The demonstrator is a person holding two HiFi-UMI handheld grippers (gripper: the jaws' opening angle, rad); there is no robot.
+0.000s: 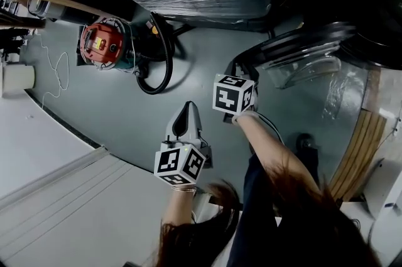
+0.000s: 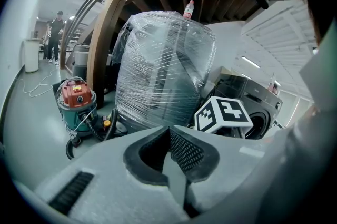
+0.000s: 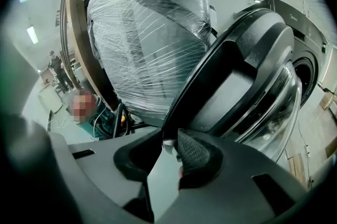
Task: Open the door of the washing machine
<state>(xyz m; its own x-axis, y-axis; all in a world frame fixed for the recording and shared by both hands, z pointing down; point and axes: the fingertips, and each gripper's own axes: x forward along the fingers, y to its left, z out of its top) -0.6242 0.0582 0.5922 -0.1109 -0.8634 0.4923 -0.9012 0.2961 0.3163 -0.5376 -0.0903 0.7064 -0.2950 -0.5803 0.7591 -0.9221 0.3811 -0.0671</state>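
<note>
Right gripper (image 3: 169, 139) clenched on rim of washing machine door (image 3: 237, 75); jaws partway apart, rim edge pinched between pads. Door stood swung out from washing machine (image 3: 303, 22), just beside plastic-wrapped load (image 3: 147, 33). Left gripper (image 2: 168, 136) closed, tips together, empty, well apart from door, above floor.

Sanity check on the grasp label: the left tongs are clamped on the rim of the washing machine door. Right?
Wrong side. The right tongs are clamped on the rim of the door, as the right gripper view shows. The left tongs hold nothing.
</note>
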